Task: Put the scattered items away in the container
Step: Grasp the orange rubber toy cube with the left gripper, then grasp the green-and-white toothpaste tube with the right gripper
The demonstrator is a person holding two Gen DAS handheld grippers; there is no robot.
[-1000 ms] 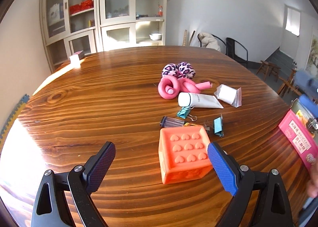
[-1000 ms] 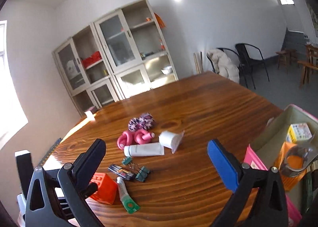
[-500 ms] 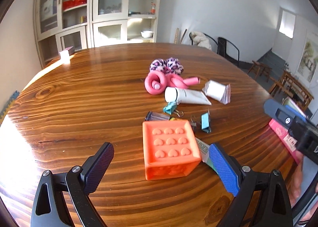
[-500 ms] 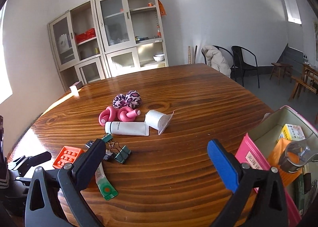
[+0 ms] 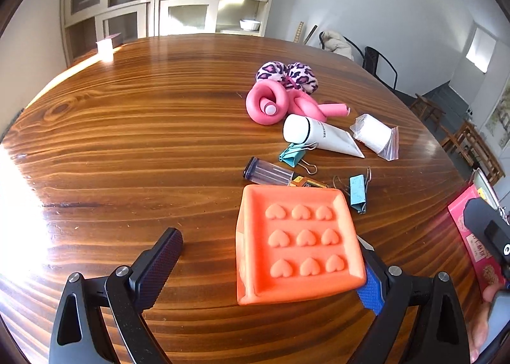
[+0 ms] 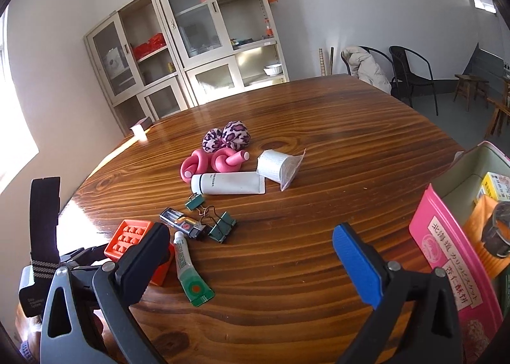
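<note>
Both left tongs [image 5: 271,268] fingers flank the orange mould [image 5: 296,242], seemingly untouched.

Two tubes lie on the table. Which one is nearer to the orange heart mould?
The small green-ended tube, lying right beside the orange heart mould. The larger white tube lies farther off, next to the pink foam rollers.

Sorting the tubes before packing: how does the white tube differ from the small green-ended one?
The white tube is clearly fatter and longer; the green-ended tube is slim. The white tube has a wide white cap and lies beside the pink foam curlers; the green-ended tube has a narrow white cap and lies beside the orange tray. Both lie flat on the table.
</note>
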